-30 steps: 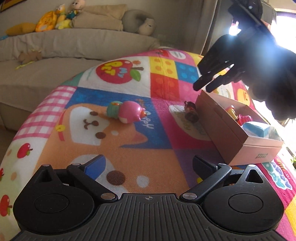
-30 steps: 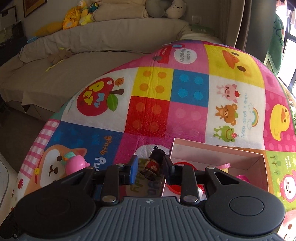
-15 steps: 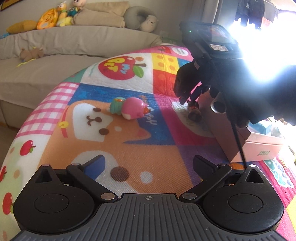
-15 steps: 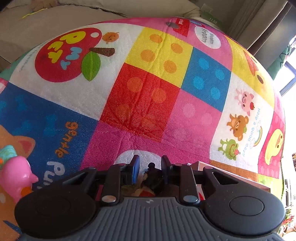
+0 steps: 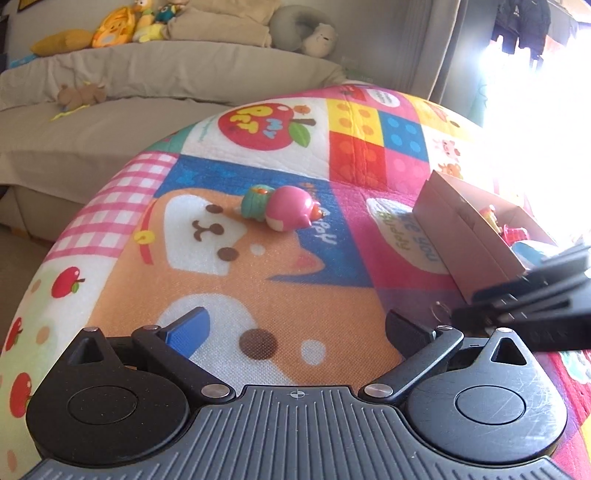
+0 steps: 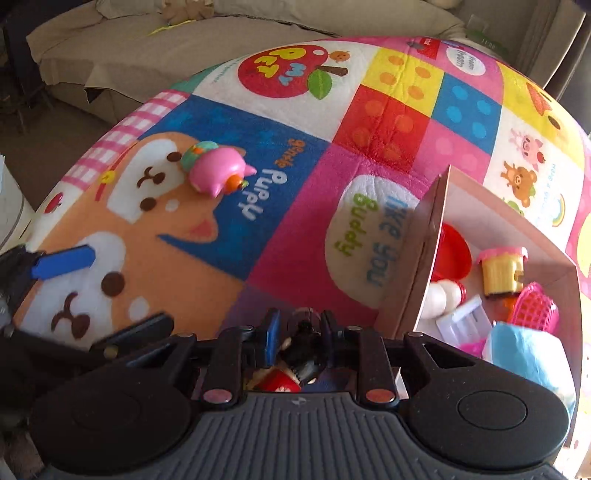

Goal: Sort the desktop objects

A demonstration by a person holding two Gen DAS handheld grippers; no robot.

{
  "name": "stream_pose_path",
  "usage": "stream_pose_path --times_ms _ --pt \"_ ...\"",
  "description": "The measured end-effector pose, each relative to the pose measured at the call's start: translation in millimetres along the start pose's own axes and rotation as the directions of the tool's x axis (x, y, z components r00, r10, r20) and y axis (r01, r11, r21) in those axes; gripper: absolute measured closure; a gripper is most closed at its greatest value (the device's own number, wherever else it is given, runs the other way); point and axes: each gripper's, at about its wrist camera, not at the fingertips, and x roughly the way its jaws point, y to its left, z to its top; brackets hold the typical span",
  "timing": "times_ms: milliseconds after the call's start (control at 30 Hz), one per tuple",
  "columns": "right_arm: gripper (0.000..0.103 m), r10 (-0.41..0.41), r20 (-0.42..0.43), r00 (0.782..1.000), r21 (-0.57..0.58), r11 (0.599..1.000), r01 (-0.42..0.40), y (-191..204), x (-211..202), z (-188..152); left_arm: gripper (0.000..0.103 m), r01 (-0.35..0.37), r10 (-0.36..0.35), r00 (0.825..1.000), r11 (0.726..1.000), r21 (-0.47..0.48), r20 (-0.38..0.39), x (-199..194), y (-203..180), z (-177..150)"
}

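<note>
A small figurine (image 6: 295, 360) with a black head and red body sits between the pads of my right gripper (image 6: 299, 328), which is shut on it just left of the cardboard box (image 6: 424, 258). The box holds several toys, among them a yellow cupcake (image 6: 502, 271) and a pink basket (image 6: 535, 310). A pink and teal toy (image 5: 284, 212) lies on its side on the play mat, far ahead of my left gripper (image 5: 295, 326). That gripper stands open with nothing between its fingers. In the left wrist view the right gripper (image 5: 467, 305) comes in from the right, in front of the box (image 5: 465, 236).
The colourful play mat (image 5: 258, 295) covers the surface. A beige sofa (image 5: 110, 110) with plush toys (image 5: 110, 26) runs along the back. Bright window glare washes out the far right. The left gripper's blue pad (image 6: 62, 262) shows at the left edge of the right wrist view.
My right gripper shut on the figurine that stood beside the box and carried it off the mat toward the near side. The left gripper stayed put and open.
</note>
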Motion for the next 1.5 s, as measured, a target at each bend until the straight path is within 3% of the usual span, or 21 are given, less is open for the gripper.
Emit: stream_pose_path --times_ms 167,267,333,367,433,500,633,733,867,1033,1100,1167,1233,1300,1367,1433,1500 --pt "0.078 -0.018 0.067 0.998 -0.001 1.000 0.019 -6 -30 -58 0.000 -0.020 0.020 1.000 1.000 0.020 -0.005 2 -4 -1" --pt "0.058 -0.132 0.135 0.982 0.094 0.988 0.120 -22 -43 -89 0.000 -0.036 0.036 0.999 0.999 0.037 -0.009 3 -7 -1" --pt "0.039 -0.181 0.177 0.967 0.206 0.968 0.143 -41 -52 -108 0.000 -0.043 0.044 0.999 0.998 0.047 -0.012 3 -9 -2" --pt "0.035 -0.192 0.193 0.962 0.256 0.957 0.140 -50 -56 -115 0.000 -0.045 0.045 0.999 0.998 0.052 -0.013 3 -10 -2" --pt "0.016 -0.243 0.228 0.943 0.384 0.912 0.142 -74 -65 -136 0.000 -0.038 0.039 0.999 0.997 0.061 -0.016 4 -11 -2" --pt "0.009 -0.286 0.243 0.927 0.481 0.865 0.141 -93 -68 -154 0.000 -0.033 0.034 0.999 0.997 0.072 -0.019 4 -13 -1" --pt "0.003 -0.320 0.222 0.921 0.619 0.776 0.120 -128 -61 -186 0.000 -0.018 0.017 1.000 0.989 0.146 0.008 7 -21 6" --pt "0.000 -0.313 0.210 0.926 0.664 0.741 0.100 -141 -49 -200 0.000 -0.089 0.067 0.993 0.965 0.248 0.097 17 -29 25" --pt "0.000 -0.268 0.233 0.935 0.679 0.733 0.041 -148 -42 -207 0.000 -0.130 0.105 0.989 0.955 0.267 0.105 48 -27 58" --pt "0.000 -0.269 0.233 0.935 0.672 0.739 0.045 -145 -41 -209 0.000 -0.121 0.116 0.993 0.967 0.223 0.035 89 -19 77" --pt "0.000 -0.260 0.238 0.936 0.667 0.744 0.037 -146 -41 -209 0.000 -0.058 0.062 0.998 0.980 0.189 -0.017 91 -20 76" --pt "0.000 -0.251 0.250 0.935 0.668 0.744 0.021 -148 -43 -211 0.000 0.072 -0.063 0.997 0.979 0.192 -0.055 81 -26 70" --pt "0.000 -0.245 0.266 0.932 0.677 0.736 0.001 -149 -44 -214 0.000 0.229 -0.209 0.972 0.949 0.218 -0.111 63 -38 60" --pt "0.000 -0.244 0.277 0.929 0.682 0.731 -0.011 -151 -44 -215 0.000 0.313 -0.288 0.949 0.910 0.272 -0.127 46 -49 49" --pt "0.000 -0.245 0.281 0.928 0.685 0.728 -0.015 -150 -45 -215 0.000 0.270 -0.255 0.963 0.891 0.365 -0.089 36 -61 39" --pt "0.000 -0.247 0.279 0.928 0.684 0.730 -0.011 -150 -45 -215 0.000 0.117 -0.126 0.992 0.881 0.459 -0.010 34 -71 35" --pt "0.000 -0.253 0.265 0.930 0.677 0.736 0.008 -149 -44 -213 0.000 0.002 -0.029 0.998 0.884 0.468 0.051 40 -72 37"
